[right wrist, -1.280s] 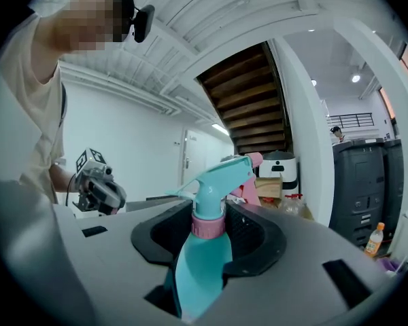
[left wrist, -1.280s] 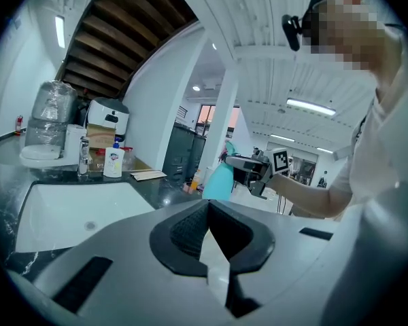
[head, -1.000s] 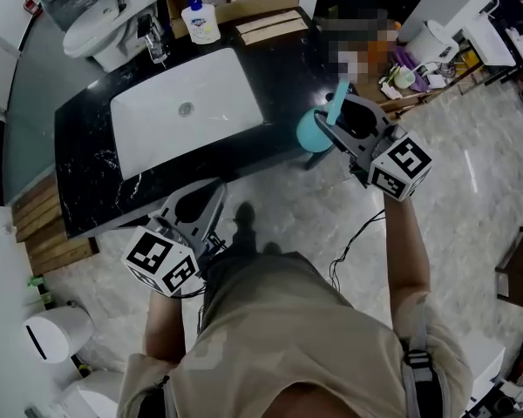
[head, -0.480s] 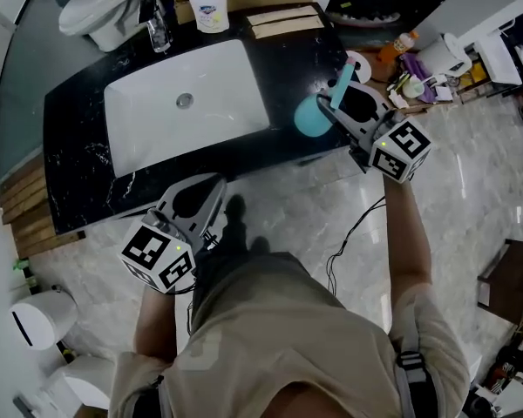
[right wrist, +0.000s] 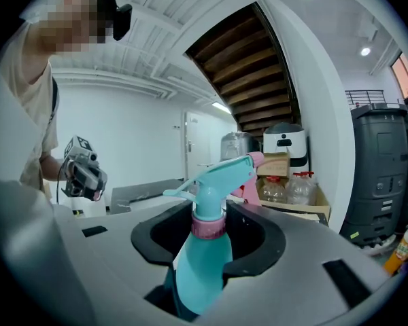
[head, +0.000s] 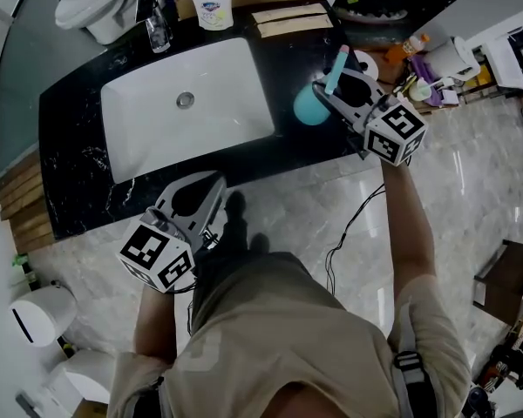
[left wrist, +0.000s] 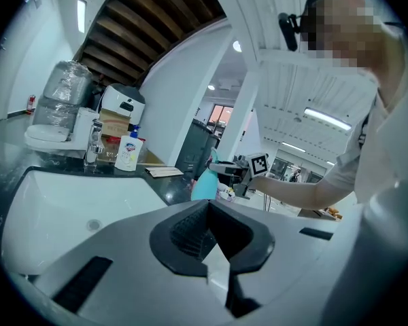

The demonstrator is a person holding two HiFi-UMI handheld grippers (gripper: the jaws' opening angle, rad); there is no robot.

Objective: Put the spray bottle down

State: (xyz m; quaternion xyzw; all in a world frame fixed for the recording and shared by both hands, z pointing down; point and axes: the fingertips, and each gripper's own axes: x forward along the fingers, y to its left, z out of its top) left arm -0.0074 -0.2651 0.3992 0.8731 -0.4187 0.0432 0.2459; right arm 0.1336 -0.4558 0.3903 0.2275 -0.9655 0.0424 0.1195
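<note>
Counter: I see a black, white-veined marble countertop across the top of my head view.
Basin: a white rectangular sink is sunk into it.
Floor: pale glossy marble tiles, catching reflections.
Left edge: brown wooden slats beside the counter.
Overhead: dark slatted wooden ceiling; a white strip light is lit.

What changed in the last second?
The right gripper carried the spray bottle from the front edge of the black counter inward, beside the sink. Its grip on the bottle is unchanged. The left gripper remains shut and empty.
</note>
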